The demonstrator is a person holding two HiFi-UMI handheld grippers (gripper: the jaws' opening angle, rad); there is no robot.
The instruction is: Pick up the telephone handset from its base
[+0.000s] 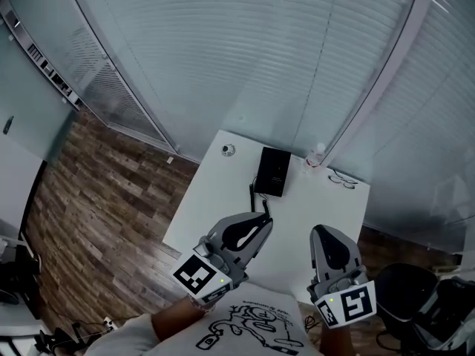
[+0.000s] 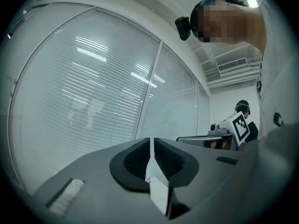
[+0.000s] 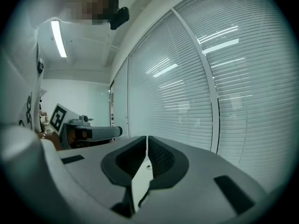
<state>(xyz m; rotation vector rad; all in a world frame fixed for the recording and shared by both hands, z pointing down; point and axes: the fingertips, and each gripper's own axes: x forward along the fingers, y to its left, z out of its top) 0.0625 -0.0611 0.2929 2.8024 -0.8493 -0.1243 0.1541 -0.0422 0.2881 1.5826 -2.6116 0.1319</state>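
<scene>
The black telephone (image 1: 273, 171) lies at the far side of a white table (image 1: 215, 199), its handset resting on the base and a dark cord (image 1: 258, 196) trailing toward me. My left gripper (image 1: 263, 225) hovers over the table's near part, just short of the cord, with its jaws pressed together and nothing in them (image 2: 152, 146). My right gripper (image 1: 321, 233) is held level to its right, also shut and empty (image 3: 147, 146). Neither gripper view shows the phone, only window blinds ahead.
A small bottle (image 1: 315, 156) and a pair of glasses (image 1: 343, 178) sit at the table's far right corner, and a small round object (image 1: 228, 150) at the far left. Glass walls with blinds stand behind the table. Wood floor lies to the left, and a dark chair (image 1: 404, 288) at right.
</scene>
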